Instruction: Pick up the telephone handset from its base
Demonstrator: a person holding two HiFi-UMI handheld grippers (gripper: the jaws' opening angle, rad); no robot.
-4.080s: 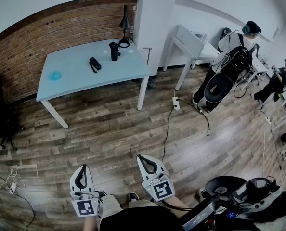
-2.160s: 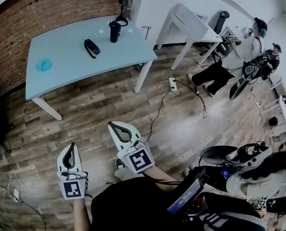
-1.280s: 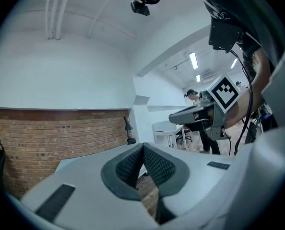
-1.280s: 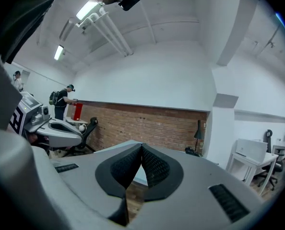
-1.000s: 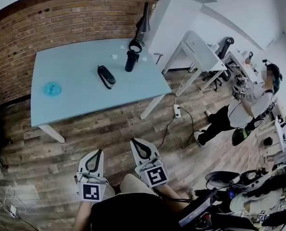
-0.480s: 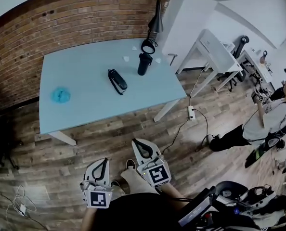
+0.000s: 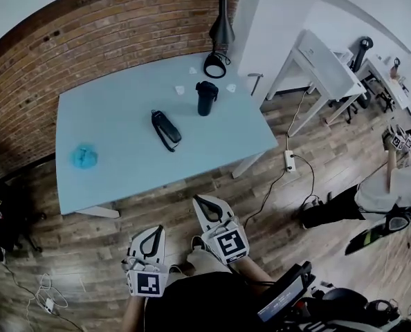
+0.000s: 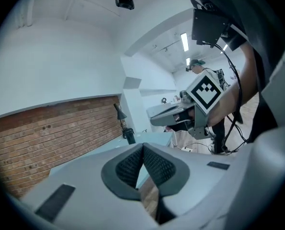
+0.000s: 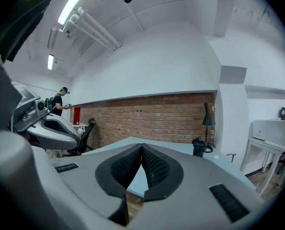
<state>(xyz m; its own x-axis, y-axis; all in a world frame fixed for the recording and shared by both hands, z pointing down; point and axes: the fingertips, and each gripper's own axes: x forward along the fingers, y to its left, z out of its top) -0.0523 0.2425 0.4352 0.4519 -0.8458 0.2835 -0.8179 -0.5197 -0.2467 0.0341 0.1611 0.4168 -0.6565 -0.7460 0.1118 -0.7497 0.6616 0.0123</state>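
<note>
A black telephone (image 7: 167,130), its handset lying on the base, sits near the middle of the pale blue table (image 7: 122,164) in the head view. My left gripper (image 7: 150,235) and right gripper (image 7: 204,205) hang over the wooden floor in front of the table, well short of the phone. Both are shut with nothing between their jaws. In the left gripper view the left gripper (image 8: 143,147) points at the table edge, with the right gripper's marker cube (image 8: 205,91) beside it. The right gripper (image 9: 141,148) faces the table too. The phone is hidden in both gripper views.
On the table stand a black cup (image 7: 206,98), a black desk lamp (image 7: 219,32) and a small blue object (image 7: 83,156). A brick wall (image 7: 88,40) runs behind. A white desk (image 7: 323,54) stands to the right, a power strip (image 7: 289,160) and cables lie on the floor. A person (image 7: 392,185) stands at the right.
The table has come closer in the head view and both grippers have advanced toward it over the floor. Both stay shut and empty. The person at the right has moved.
</note>
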